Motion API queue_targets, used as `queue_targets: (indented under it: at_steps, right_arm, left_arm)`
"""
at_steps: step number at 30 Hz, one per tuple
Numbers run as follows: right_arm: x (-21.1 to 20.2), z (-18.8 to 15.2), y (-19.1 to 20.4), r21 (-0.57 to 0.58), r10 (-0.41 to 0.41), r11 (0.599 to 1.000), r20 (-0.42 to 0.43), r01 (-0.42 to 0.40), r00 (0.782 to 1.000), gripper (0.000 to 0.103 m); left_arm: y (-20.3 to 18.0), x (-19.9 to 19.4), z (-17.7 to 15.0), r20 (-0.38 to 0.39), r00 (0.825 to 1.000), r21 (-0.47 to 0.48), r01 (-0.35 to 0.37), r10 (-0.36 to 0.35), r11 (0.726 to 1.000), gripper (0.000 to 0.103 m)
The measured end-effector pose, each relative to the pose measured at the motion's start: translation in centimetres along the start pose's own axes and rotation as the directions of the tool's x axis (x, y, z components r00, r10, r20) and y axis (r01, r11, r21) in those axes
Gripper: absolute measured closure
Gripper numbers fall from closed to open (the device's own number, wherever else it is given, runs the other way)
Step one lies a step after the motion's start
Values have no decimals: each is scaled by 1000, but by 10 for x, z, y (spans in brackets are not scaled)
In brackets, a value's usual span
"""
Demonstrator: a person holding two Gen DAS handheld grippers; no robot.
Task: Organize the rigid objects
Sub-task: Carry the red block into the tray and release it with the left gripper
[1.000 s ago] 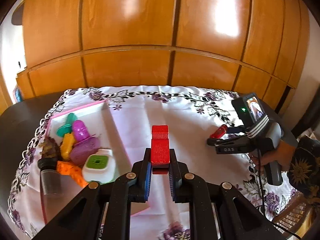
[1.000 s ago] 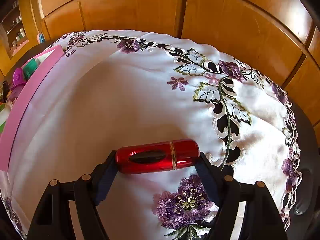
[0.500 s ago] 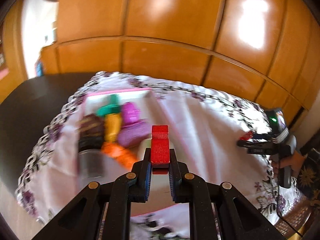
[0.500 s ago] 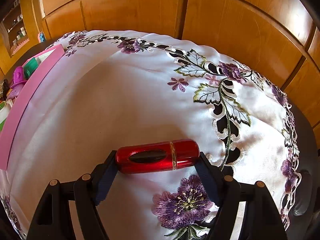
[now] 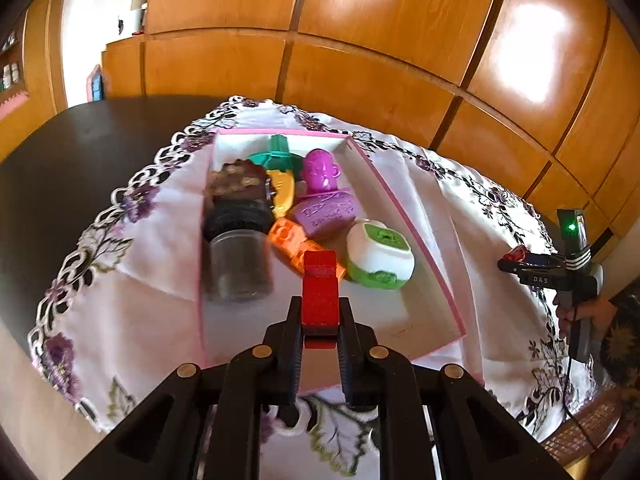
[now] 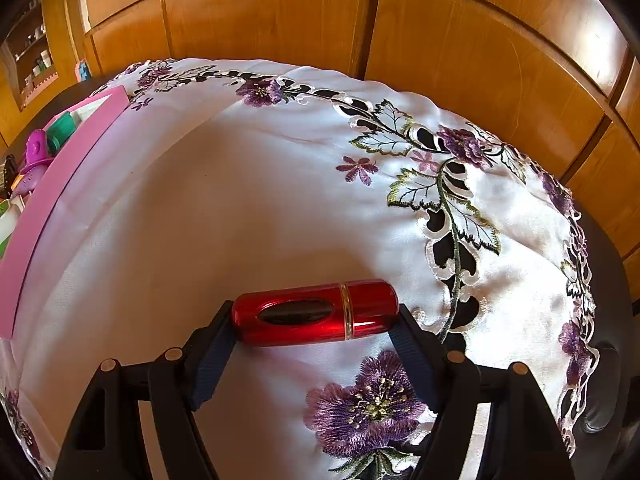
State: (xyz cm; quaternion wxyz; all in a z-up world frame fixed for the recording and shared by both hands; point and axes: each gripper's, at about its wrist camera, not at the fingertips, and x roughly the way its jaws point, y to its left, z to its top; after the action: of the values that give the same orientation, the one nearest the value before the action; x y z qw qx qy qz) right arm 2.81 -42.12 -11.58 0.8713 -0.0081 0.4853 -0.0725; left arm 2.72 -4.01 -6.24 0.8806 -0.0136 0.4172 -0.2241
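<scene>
Over the pink box (image 5: 416, 236), in the middle of the left wrist view, my left gripper (image 5: 320, 320) is clenched on a red block (image 5: 320, 292), which stands upright between the pads with its top poking out above them. The box already holds a jumble in its upper half: a clear jar (image 5: 236, 256) lying on its side, an orange brick (image 5: 296, 246), a white-and-green pot (image 5: 378, 254), a purple stamp (image 5: 324, 200), plus yellow and teal pieces behind. Its lower half, right under my fingers, looks bare.

Low in the right wrist view, my right gripper (image 6: 316, 320) is grasping a glossy red tube (image 6: 316, 312) end to end, so the jaws stand wide but the pads press on both caps. It hangs above the embroidered tablecloth (image 6: 240, 200), well apart from the box, whose pink wall shows only at the far left edge of that frame. From the left camera that same gripper appears at the right edge, tube in its tips.

I judge the step in hand as dropping off the red block. Next I'd lower it onto the free floor near the bottom of the box, clear of the orange brick, then release. After that the tube needs carrying leftward across the cloth and over the wall.
</scene>
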Motion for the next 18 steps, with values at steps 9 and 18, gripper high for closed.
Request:
queue_targets:
  at_steps: [9,18]
  right_arm:
    - [0,1,0,-1,-2,1000,-1,2,1000,27]
    - [1,2,1,-18,-6,1000,-7,6,1000,27]
  left_arm:
    - [1,30,-1,-33,996,20,-84,85,996,72]
    - [-1,5,1,52,990,32,-136,134,990,65]
